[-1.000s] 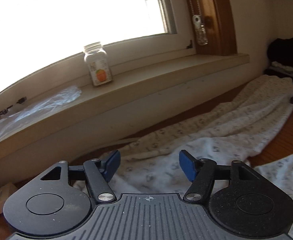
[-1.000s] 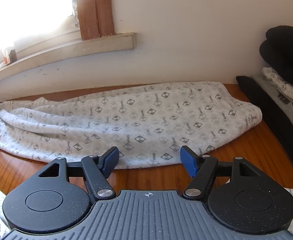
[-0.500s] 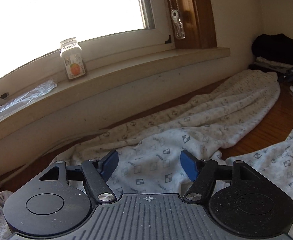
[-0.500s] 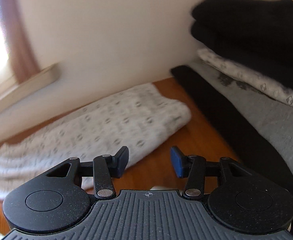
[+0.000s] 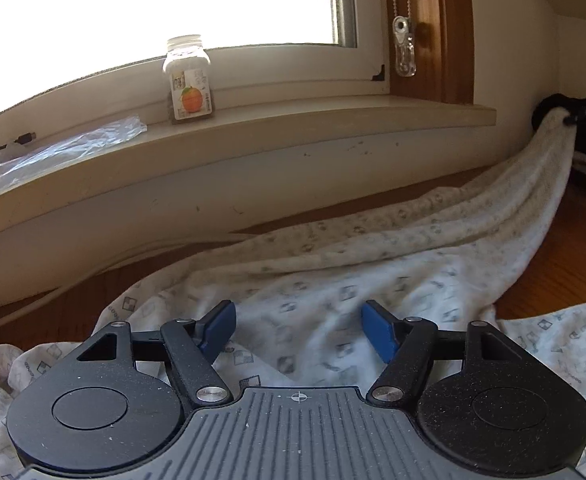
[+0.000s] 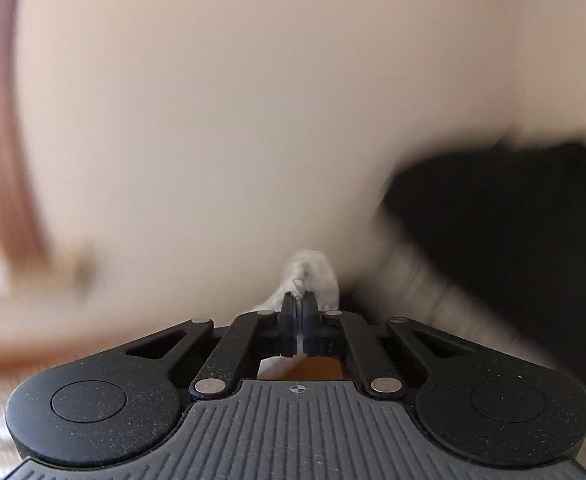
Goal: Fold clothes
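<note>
White cotton garment (image 5: pixel 333 280) with small grey diamond prints lies rumpled across our wooden table below the windowsill, its far end now drawn up toward two o'clock. Our right gripper (image 6: pixel 299 312), open a second ago, has clamped that end and lifted it. Our left gripper (image 5: pixel 297 330) hovers, jaws apart, over the near cloth, so the fold is likely starting.
</note>
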`<state>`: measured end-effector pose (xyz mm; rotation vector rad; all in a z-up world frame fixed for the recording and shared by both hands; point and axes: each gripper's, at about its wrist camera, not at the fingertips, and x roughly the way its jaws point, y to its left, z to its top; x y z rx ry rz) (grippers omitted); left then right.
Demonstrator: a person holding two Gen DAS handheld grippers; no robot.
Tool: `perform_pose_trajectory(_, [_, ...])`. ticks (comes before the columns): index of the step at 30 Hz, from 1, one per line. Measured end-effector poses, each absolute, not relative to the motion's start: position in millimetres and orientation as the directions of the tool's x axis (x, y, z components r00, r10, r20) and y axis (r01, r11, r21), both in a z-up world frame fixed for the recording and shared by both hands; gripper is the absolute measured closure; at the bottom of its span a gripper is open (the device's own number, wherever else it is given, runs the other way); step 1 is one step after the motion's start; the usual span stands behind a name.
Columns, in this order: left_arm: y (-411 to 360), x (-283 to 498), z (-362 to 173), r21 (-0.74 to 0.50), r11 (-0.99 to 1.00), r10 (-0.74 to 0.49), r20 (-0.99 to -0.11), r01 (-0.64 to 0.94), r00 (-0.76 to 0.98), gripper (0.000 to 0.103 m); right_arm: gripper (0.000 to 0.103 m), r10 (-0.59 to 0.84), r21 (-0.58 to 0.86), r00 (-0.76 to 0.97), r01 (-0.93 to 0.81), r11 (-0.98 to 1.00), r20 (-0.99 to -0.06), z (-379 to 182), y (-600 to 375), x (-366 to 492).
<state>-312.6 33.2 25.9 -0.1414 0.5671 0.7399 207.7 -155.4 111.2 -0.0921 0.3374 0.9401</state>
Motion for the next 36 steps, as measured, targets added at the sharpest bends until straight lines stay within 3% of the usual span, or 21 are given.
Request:
perform_pose_trajectory(1, [33.2,-312.3,25.5,0.076,0.737,0.598,-0.537,-0.672,0.595,0.028,0.100,0.754,0.048,0.571,-0.787,0.616,-0.325,116.4,-156.1,213.2])
perform_pose_trajectory(4, [34.7,-310.3,24.0,0.082,0.739,0.592,-0.551,-0.668,0.588,0.028,0.097,0.698,-0.007,0.547,-0.790,0.614,-0.463,103.1,-148.8,229.4])
perform_pose_trajectory(6, [34.5,-309.3,23.1,0.088,0.743,0.590,-0.555,-0.664,0.586,0.027,0.080,0.658,-0.041,0.539,-0.789,0.613,-0.527,88.4,-149.9,231.9])
perform_pose_trajectory(7, [34.4,-308.8,22.8,0.090,0.745,0.588,-0.557,-0.661,0.587,0.027,0.065,0.661,-0.046,0.525,-0.800,0.598,-0.537,83.6,-152.3,227.9])
perform_pose_trajectory(11, [35.8,-305.9,20.6,0.104,0.752,0.581,-0.573,-0.651,0.579,0.024,0.051,0.705,-0.050,0.450,-0.859,0.509,-0.548,68.1,-164.3,204.0])
perform_pose_trajectory(16, [40.4,-307.7,17.2,0.095,0.755,0.565,-0.599,-0.649,0.568,0.023,0.045,0.795,0.030,0.230,-0.954,0.297,-0.561,50.0,-171.6,155.8])
perform_pose_trajectory(21, [37.5,-326.0,16.5,0.053,0.745,0.549,-0.615,-0.665,0.567,0.021,0.045,0.807,0.085,0.041,-0.990,0.113,-0.590,23.5,-175.0,102.5])
perform_pose_trajectory(29, [24.0,-347.1,29.7,0.094,0.701,0.621,-0.569,-0.707,0.539,0.020,0.040,0.811,0.048,0.051,-0.994,0.096,-0.583,11.6,-172.1,99.5])
perform_pose_trajectory(36, [50.6,-422.8,77.1,0.095,0.585,0.736,-0.480,-0.806,0.478,0.020,0.034,0.804,0.024,0.070,-0.994,0.104,-0.591,13.0,-167.5,96.0])
